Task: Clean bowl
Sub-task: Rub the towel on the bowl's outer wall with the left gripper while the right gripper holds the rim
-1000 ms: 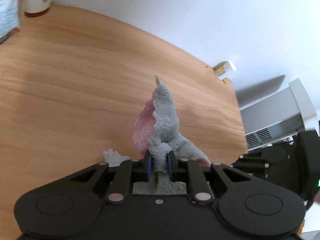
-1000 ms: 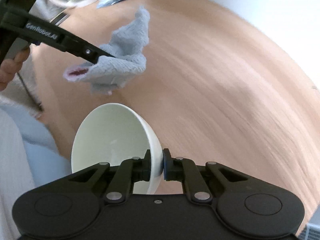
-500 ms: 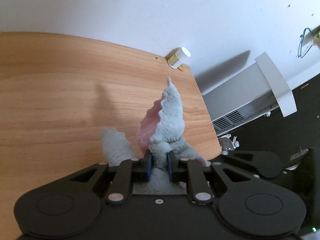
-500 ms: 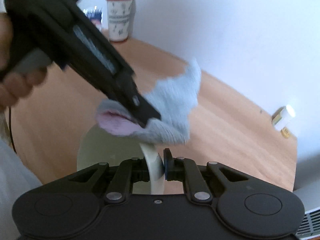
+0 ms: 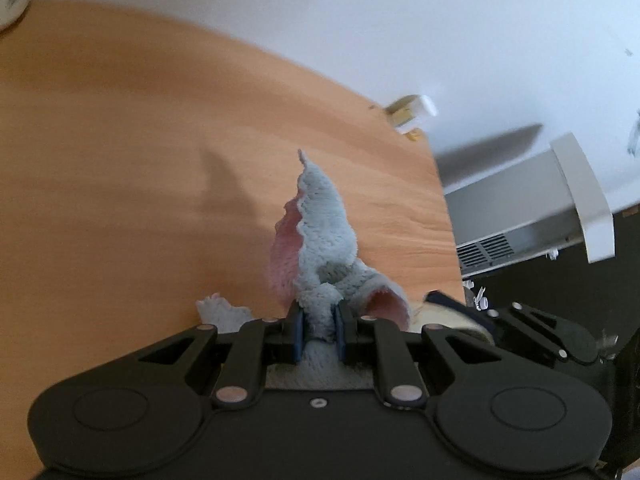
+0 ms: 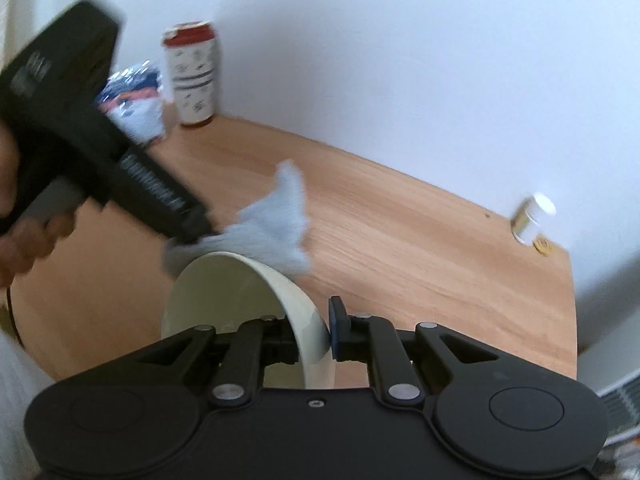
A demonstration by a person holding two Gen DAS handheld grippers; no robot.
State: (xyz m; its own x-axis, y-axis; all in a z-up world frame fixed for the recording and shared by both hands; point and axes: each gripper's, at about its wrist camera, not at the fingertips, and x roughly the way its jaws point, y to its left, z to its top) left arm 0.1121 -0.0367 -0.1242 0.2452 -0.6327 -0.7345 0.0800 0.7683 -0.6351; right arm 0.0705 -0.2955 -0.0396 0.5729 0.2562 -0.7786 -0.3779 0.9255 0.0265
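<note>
My right gripper is shut on the rim of a white bowl and holds it tilted above the wooden table. My left gripper is shut on a grey and pink cloth. In the right wrist view the left gripper comes in from the upper left and presses the cloth against the bowl's far rim. In the left wrist view a sliver of the bowl shows at the lower right beside the right gripper's body.
A red-lidded paper cup and a blue and white packet stand at the table's back left by the wall. A small white-capped jar stands at the back right corner. A white appliance stands beyond the table's right edge.
The left gripper has carried the cloth from over the bowl's near side to its far rim. The bowl has tilted more upright and both views have swung.
</note>
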